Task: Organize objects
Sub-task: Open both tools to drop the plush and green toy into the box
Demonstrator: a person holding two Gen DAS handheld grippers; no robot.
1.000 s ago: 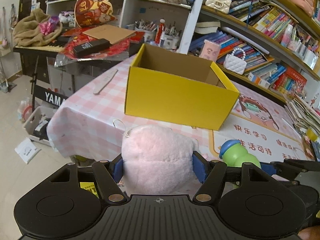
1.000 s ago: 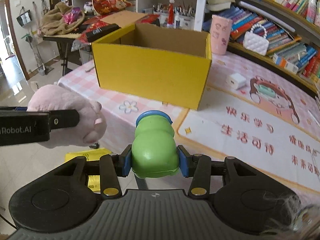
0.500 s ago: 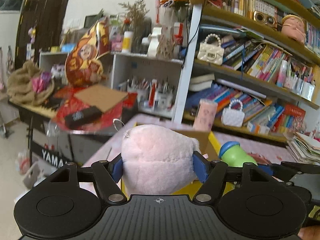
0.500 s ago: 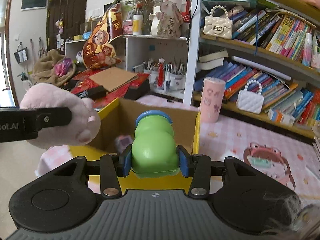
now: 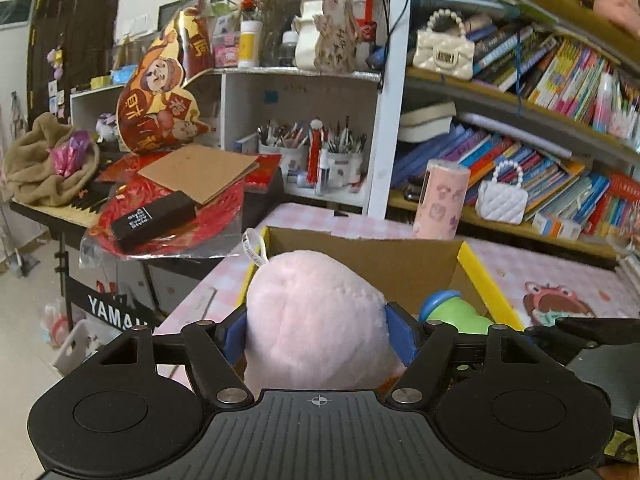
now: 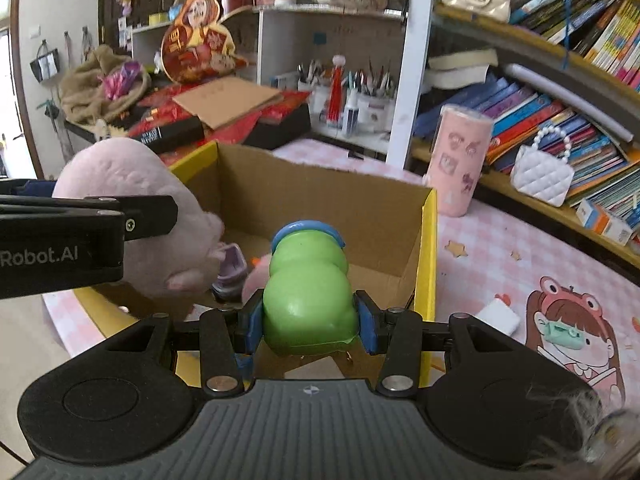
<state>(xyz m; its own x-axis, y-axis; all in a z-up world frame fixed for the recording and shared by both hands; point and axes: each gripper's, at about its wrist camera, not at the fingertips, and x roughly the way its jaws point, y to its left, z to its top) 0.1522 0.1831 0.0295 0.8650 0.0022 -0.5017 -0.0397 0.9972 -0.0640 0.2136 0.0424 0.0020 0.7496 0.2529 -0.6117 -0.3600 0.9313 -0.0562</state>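
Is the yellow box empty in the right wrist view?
No. Inside the yellow box a small purple object lies on the floor, beyond the green toy held by the right gripper.

Soft, even daylight thru both views, no hard shadows. Brightest at far left of right wrist view, where doorway (image 6: 8,92) blows out to white. Strong fisheye bend: bookshelf (image 5: 520,108) boards curve hard twd the edges, corners go black. Motion blur on books at right edge of left wrist view, detail smeared. Close-up pink plush (image 5: 316,320) soft, slightly out of focus. Green toy (image 6: 308,296) shows faint sheen, no real glare. Box interior (image 6: 320,208) dimmer, lightly shaded.
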